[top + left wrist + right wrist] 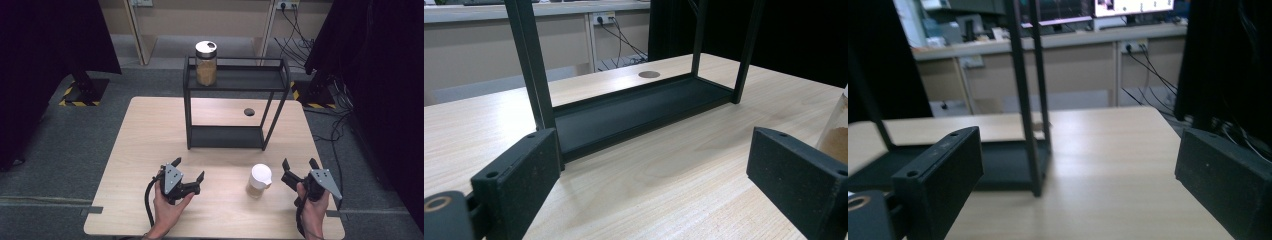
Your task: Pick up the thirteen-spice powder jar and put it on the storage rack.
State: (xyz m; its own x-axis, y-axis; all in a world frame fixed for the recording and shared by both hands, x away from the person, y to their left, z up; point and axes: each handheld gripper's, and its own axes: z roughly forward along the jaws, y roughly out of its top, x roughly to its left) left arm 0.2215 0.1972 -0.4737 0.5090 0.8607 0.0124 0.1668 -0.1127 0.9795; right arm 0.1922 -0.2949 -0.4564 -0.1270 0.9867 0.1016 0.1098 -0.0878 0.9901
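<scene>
A small jar point(259, 181) with a white lid and brown contents stands on the wooden table point(150, 135), between my two grippers. A second, taller jar point(206, 64) of brown powder sits on the top shelf of a black two-tier rack point(235, 136). My left gripper point(189, 169) is open near the front left, with nothing between its jaws. It looks at the rack's lower shelf point(639, 107), and the small jar point(836, 137) shows at the right edge of the left gripper view. My right gripper point(300, 163) stands open and empty just right of the small jar, facing a rack post point(1028, 100).
A dark round grommet point(249, 111) is set in the table behind the rack. Black curtains hang at both sides. Cables point(295, 40) trail on the floor at the back right, near a wall socket. Bare wood lies between the rack and the front edge.
</scene>
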